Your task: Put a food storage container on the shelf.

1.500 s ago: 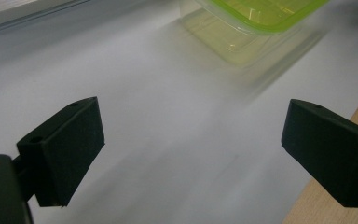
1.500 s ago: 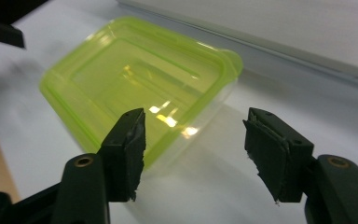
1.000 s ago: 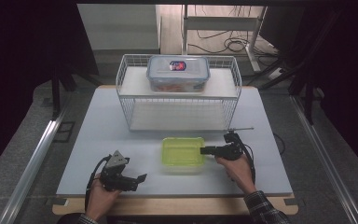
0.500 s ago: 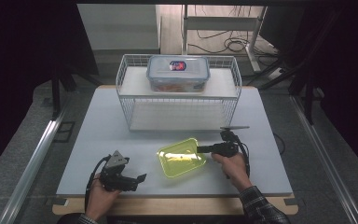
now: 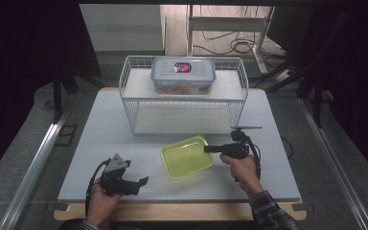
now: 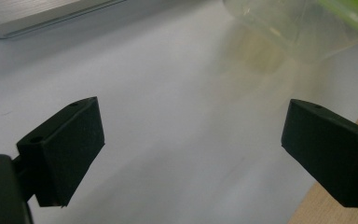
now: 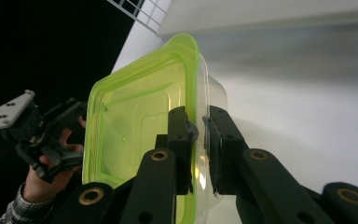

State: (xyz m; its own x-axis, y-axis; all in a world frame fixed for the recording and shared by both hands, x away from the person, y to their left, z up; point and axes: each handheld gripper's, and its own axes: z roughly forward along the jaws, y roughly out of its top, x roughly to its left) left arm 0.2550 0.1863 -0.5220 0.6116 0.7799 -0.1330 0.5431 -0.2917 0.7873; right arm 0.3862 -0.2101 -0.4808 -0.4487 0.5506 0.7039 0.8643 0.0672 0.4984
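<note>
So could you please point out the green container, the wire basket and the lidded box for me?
green container [image 5: 184,158], high view, on its inner floor.
wire basket [image 5: 187,120], high view, on its front wire wall.
lidded box [image 5: 182,72], high view, on its clear lid.
</note>
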